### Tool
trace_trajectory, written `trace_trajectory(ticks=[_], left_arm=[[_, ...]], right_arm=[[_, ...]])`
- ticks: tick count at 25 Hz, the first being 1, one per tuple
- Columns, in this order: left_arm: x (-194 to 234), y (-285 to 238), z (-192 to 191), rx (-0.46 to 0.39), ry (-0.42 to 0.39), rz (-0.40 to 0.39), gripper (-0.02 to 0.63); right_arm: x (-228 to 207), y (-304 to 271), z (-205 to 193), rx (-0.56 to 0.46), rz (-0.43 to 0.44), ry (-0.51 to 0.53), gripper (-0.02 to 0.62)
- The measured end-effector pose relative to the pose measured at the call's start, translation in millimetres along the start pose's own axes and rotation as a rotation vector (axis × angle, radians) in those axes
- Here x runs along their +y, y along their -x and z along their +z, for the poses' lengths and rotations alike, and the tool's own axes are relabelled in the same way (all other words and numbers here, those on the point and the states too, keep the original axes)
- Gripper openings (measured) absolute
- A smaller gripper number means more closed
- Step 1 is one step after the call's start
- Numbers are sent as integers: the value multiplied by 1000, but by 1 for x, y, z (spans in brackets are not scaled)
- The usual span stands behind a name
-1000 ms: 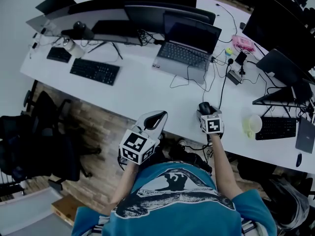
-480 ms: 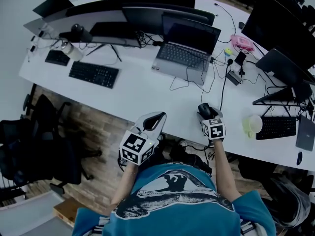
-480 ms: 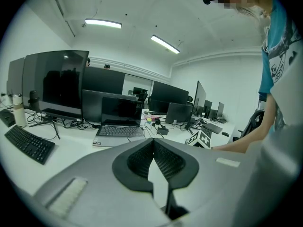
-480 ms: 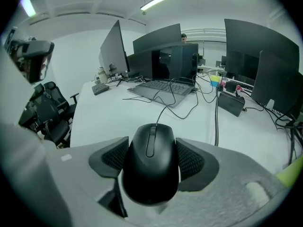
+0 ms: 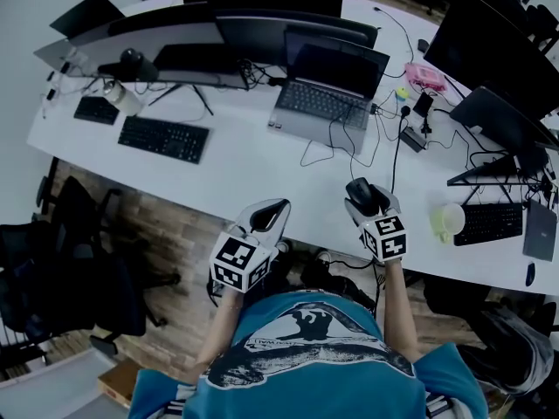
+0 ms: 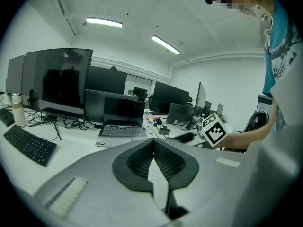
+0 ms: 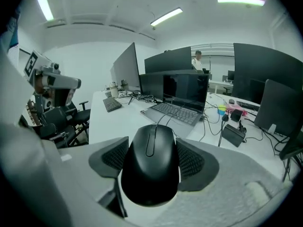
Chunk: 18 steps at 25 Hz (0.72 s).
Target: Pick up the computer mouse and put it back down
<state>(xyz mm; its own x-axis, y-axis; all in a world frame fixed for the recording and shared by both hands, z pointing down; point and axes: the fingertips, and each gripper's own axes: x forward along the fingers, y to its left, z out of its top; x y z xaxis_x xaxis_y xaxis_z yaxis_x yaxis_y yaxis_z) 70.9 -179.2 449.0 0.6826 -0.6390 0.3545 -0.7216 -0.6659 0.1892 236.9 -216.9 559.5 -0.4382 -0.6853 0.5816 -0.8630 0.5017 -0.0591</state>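
Observation:
A black wired computer mouse [image 7: 151, 167] sits between the dark ribbed pads of my right gripper [image 7: 152, 161], which is shut on its sides. It hangs above the white desk [image 7: 118, 122], its cable running toward the laptop [image 7: 177, 109]. In the head view the mouse [image 5: 362, 191] is above the desk's near edge, in the right gripper [image 5: 360, 199]. My left gripper [image 5: 272, 209] hovers at the desk's near edge, left of the mouse. Its jaws [image 6: 153, 144] meet at the tip with nothing between them.
On the desk [image 5: 253, 168] are an open laptop [image 5: 325, 103], a black keyboard [image 5: 164, 138], monitors [image 5: 210, 33], tangled cables, a pale mug [image 5: 447, 223] and a second keyboard [image 5: 489, 224]. An office chair [image 5: 70, 260] stands at the left on the wooden floor.
My right gripper has risen from the desk with the mouse in it and drawn slightly nearer. The left gripper has shifted only a little.

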Motion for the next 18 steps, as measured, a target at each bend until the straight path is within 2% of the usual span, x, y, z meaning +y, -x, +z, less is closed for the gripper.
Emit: trace_trajectory(ticks=[11,18], left_arm=[[36,21,1,-31,28,53,15],[59,39,2,-48,49,99,15]], right_arm=[[41,25,106,-188,63,94,308],[64,8,137,-221,110,114,307]])
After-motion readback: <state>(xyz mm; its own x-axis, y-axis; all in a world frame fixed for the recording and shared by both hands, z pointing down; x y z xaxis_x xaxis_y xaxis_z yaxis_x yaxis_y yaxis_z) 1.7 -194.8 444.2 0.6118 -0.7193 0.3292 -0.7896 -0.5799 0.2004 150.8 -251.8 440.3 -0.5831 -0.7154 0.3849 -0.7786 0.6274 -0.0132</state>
